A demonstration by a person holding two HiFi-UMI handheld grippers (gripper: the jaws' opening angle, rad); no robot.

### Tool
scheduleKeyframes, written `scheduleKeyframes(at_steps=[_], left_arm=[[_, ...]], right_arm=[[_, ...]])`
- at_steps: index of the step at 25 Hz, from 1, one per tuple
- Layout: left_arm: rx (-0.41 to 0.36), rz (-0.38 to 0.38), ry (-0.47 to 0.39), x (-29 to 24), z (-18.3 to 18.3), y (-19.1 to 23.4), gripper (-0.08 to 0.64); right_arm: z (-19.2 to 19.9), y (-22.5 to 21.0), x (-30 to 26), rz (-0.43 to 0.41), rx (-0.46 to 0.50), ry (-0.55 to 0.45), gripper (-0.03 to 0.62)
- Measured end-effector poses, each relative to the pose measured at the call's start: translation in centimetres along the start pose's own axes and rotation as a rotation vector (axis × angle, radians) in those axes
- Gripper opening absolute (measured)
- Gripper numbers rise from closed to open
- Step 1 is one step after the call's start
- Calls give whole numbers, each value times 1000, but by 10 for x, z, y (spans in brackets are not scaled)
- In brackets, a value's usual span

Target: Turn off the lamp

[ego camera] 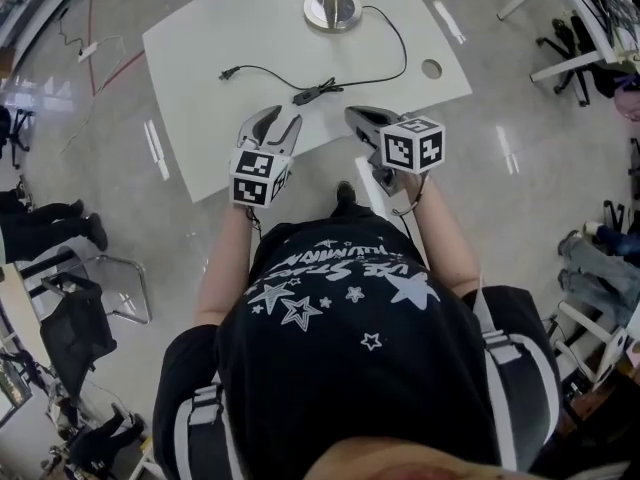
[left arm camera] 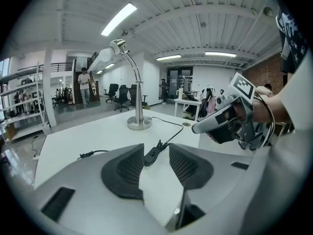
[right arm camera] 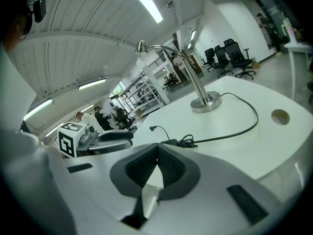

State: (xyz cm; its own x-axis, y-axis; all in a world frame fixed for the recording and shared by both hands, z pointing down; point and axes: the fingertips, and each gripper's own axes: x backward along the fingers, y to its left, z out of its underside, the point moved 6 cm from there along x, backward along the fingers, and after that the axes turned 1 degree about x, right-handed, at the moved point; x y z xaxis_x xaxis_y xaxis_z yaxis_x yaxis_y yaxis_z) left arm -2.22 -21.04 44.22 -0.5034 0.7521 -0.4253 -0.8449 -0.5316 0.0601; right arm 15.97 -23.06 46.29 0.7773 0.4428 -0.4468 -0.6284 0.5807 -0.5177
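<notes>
A silver desk lamp stands on its round base [ego camera: 332, 10] at the far side of the white table [ego camera: 200, 58]; its curved neck and head [left arm camera: 106, 56] lean left. The black cord runs from the base [left arm camera: 139, 123] to an inline switch [ego camera: 316, 93] near the table's front edge, and the plug [ego camera: 228, 73] lies loose on the tabletop. My left gripper [ego camera: 278, 126] is open just short of the switch [left arm camera: 152, 153], which shows between its jaws [left arm camera: 155, 149]. My right gripper [ego camera: 366, 120] is shut and empty, to the right of the switch [right arm camera: 172, 142], with its pads meeting [right arm camera: 157, 150].
A round cable hole [ego camera: 431, 68] sits at the table's right side. Another white desk [ego camera: 575, 8] and office chairs stand at the upper right. A metal chair [ego camera: 95, 288] and seated people are at the left, with a red cable [ego camera: 105, 68] on the floor.
</notes>
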Motion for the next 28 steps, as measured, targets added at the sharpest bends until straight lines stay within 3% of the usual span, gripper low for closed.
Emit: scheduleKeyframes(at_steps=[8, 19, 25, 28], left_arm=[[40, 30, -114, 70, 1, 34, 149], [37, 95, -189, 138, 13, 43, 146], [32, 87, -204, 179, 31, 55, 33], [30, 83, -208, 200, 38, 58, 11]], right_arm=[[-8, 96, -38, 5, 106, -63, 6], [28, 155, -38, 79, 125, -61, 6], [47, 192, -39, 119, 144, -78, 6], [59, 209, -40, 135, 146, -75, 6]])
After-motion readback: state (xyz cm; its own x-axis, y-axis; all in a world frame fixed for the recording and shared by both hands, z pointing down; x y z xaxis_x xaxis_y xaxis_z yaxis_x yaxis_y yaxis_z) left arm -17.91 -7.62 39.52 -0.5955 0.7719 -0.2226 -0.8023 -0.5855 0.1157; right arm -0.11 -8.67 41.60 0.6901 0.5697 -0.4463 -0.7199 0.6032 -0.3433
